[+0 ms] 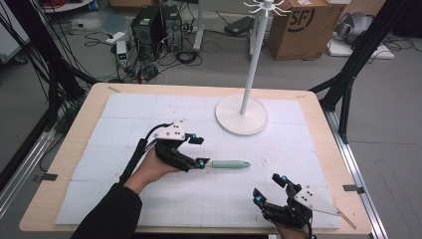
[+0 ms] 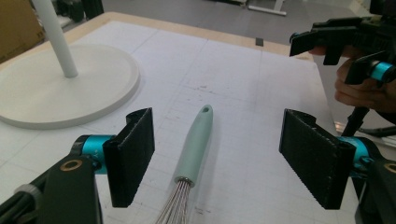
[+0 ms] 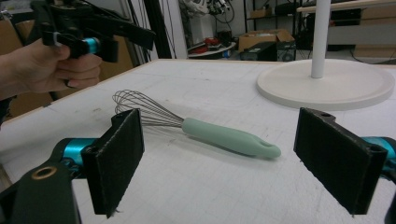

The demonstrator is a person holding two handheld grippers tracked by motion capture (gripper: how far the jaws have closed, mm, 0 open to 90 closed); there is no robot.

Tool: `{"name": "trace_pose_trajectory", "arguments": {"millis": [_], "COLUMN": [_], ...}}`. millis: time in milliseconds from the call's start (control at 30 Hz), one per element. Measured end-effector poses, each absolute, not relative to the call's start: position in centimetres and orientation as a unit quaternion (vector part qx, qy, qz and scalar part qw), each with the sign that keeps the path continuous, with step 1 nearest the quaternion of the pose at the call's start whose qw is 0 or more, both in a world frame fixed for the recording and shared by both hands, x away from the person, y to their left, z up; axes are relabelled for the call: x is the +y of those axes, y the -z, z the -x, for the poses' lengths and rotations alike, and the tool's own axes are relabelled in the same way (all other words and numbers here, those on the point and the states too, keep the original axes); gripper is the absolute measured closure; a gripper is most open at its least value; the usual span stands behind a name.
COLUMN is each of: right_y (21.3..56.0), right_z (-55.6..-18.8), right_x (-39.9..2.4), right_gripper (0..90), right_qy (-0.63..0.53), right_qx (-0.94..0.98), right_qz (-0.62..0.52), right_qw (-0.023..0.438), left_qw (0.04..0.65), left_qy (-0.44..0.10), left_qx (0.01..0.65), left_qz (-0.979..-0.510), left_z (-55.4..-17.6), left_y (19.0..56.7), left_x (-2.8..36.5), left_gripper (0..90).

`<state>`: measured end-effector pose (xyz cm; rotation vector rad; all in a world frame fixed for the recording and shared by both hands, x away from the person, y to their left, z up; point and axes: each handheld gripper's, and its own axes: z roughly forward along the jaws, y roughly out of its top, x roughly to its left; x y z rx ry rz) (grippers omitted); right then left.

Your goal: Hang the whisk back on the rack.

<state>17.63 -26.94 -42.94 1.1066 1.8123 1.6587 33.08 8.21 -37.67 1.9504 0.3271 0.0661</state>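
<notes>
Left gripper (image 1: 198, 151) hovers over the wire end of a whisk (image 1: 226, 164), its jaws apart with the pale green handle (image 2: 195, 144) lying between them and touching neither pad, so nothing is held yet. From the left gripper view the pads straddle the neck where the wires meet the handle, which looks like a sensible place to take it: the handle is firm and round there, while the wire cage would give under pressure. The whisk lies flat on the white mat (image 1: 129, 119) near the middle of the table (image 1: 94, 94), handle pointing toward the person's right and its hanging hole at the far tip. That hole probably matters, since a white stand (image 1: 242, 113) with hooks at its top rises from a round base just beyond the whisk, and the whisk seems meant to end up hung there. Right gripper (image 1: 271, 189) waits near the front edge of the table, well apart from the whisk, jaws also spread wide and empty; its own view looks along the handle toward the wires, so it is placed to help or take over the free end once the whisk comes up. My reading is that the grasp is about to be made, and the jaws need to settle lower around the handle before they close.
</notes>
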Motion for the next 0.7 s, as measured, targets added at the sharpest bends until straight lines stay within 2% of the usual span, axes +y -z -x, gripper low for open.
{"name": "trace_pose_trajectory", "arguments": {"millis": [333,700], "right_y": [43.0,43.0], "right_z": [-17.6,-17.5], "right_x": [-27.4,-27.7], "right_gripper": [14.8,14.9], "right_qy": [-0.606,-0.61], "right_qx": [0.648,0.642], "right_qz": [-0.407,-0.41], "right_qw": [0.218,0.218], "left_qw": [0.497,0.441], "left_qy": [-0.031,0.013], "left_qx": [0.117,0.102], "left_qz": [-0.859,-0.892], "left_z": [-35.0,-37.1], "left_y": [38.3,39.6], "left_x": [5.7,2.7], "left_gripper": [29.5,33.3]}}
